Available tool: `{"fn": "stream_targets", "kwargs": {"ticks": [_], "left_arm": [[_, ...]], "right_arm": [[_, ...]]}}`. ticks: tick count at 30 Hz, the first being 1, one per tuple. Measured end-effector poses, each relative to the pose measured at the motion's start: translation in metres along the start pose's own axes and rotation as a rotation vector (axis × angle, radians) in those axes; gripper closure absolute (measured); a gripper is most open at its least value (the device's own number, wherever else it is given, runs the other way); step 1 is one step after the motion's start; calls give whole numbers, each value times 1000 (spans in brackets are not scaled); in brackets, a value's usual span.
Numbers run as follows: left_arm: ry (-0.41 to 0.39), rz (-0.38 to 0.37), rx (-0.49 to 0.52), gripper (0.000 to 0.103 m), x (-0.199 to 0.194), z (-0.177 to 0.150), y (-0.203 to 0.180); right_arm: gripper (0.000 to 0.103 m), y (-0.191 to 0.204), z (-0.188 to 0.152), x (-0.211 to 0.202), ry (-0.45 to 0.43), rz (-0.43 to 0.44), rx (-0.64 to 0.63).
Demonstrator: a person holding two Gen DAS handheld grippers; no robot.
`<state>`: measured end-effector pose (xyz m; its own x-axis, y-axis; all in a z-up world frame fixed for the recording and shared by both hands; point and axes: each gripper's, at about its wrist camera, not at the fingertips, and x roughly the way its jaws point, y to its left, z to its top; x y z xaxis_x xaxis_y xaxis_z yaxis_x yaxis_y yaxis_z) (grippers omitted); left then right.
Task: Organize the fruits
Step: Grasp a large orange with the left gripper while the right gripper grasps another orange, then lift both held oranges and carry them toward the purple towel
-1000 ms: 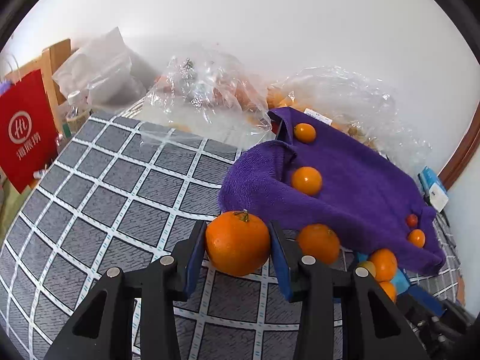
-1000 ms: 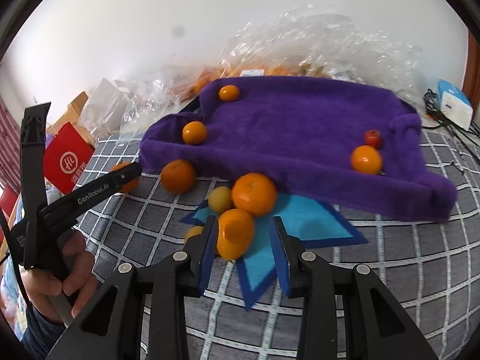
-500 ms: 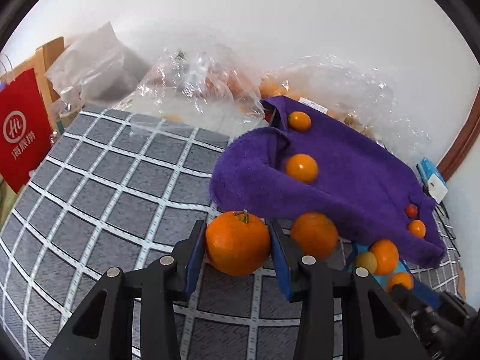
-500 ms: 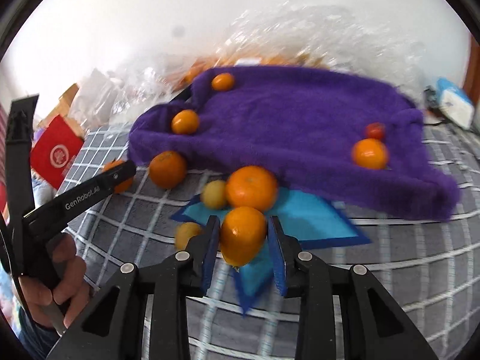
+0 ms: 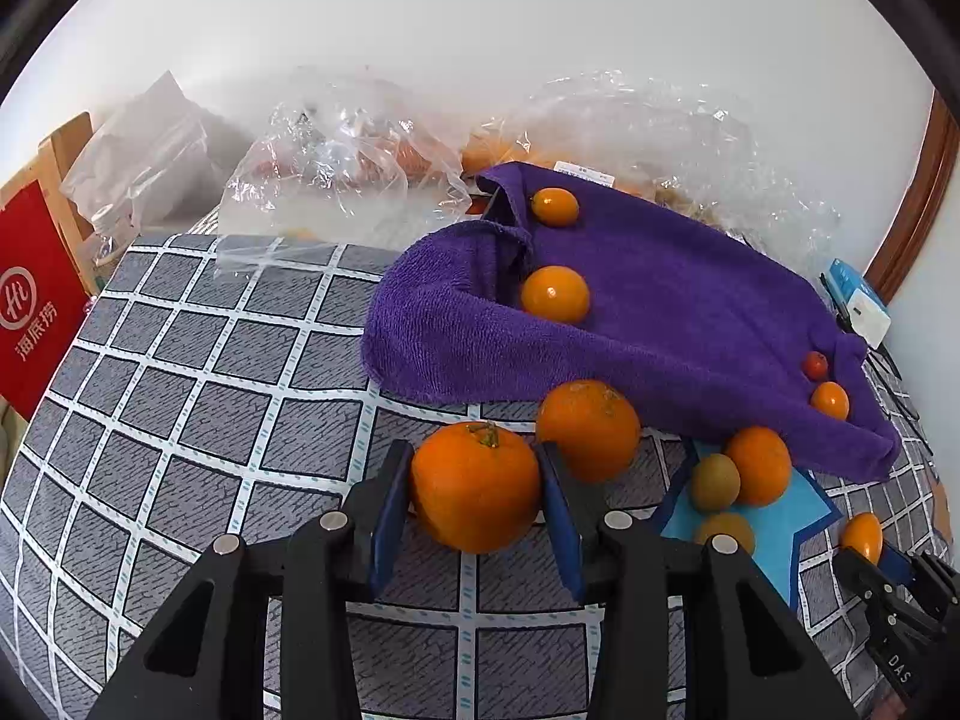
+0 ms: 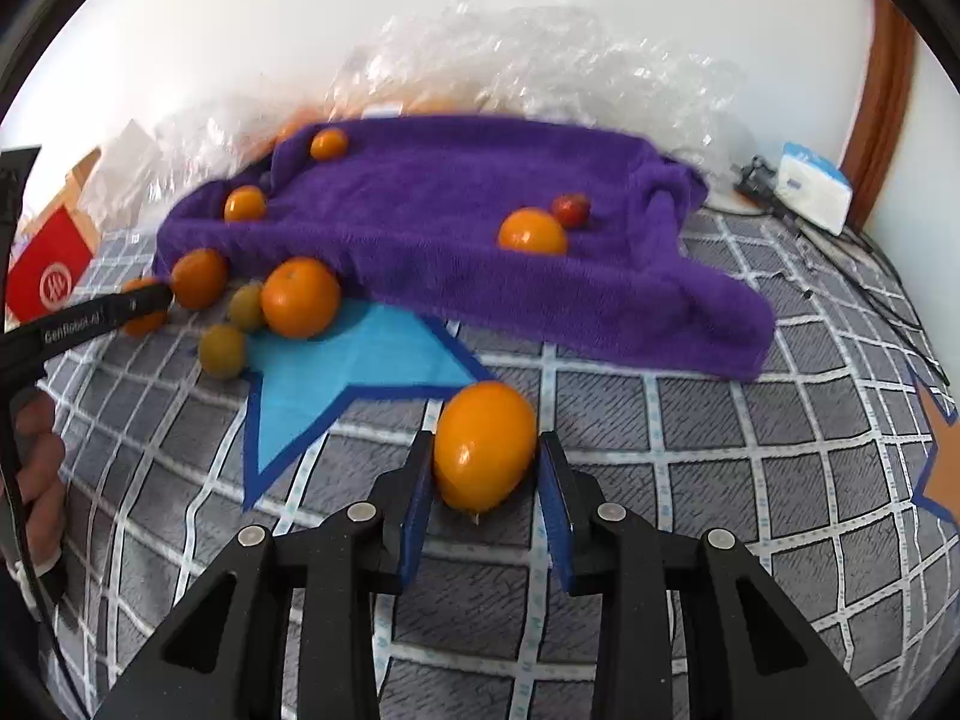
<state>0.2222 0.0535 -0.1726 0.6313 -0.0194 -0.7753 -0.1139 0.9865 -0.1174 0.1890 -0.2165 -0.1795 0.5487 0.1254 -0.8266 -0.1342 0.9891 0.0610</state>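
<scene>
Left hand-held gripper [image 5: 477, 489] clamped on a stemmed orange [image 5: 476, 486], blue pads pressed to both its sides, held over the grey checked cloth [image 5: 180, 396] of the table. Just beyond its right finger, a second orange [image 5: 588, 429] lying on the cloth at the near edge of the purple towel [image 5: 660, 300]. Right hand-held gripper [image 6: 485, 462] closed narrowly on a smooth oval fruit [image 6: 485, 447], pads against both flanks, carried above the cloth just off the near point of the blue star [image 6: 354, 360]; same gripper glimpsed at the lower right edge of the left view, fruit in its tips. On and beside the star's far part, a third orange [image 6: 300, 297] and two small greenish fruits [image 6: 222, 351], one touching that orange, the other nearer and slightly apart. On the towel, two small oranges [image 6: 245, 204] near its left end, and toward its right end another small orange [image 6: 532, 232] with a little red fruit [image 6: 571, 208] just beside it. Behind the towel, along the table's far edge by the wall, crumpled clear plastic bags [image 5: 342, 168] with orange shapes showing through, blurred. Off the left edge, a red bag [image 5: 33, 300] with white lettering. Near the far right corner, a white and blue box [image 6: 813, 189] with dark cables. At the left of the right view, a hand [image 6: 39, 480] wrapped around the left gripper's black handle.
</scene>
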Motion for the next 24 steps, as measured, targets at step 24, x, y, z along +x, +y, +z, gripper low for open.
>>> {"fn": "stream_targets", "kwargs": {"ticks": [24], "left_arm": [[-8, -92, -88, 64, 2, -1, 15]], "right_arm": [[71, -23, -3, -3, -50, 77, 106]]}}
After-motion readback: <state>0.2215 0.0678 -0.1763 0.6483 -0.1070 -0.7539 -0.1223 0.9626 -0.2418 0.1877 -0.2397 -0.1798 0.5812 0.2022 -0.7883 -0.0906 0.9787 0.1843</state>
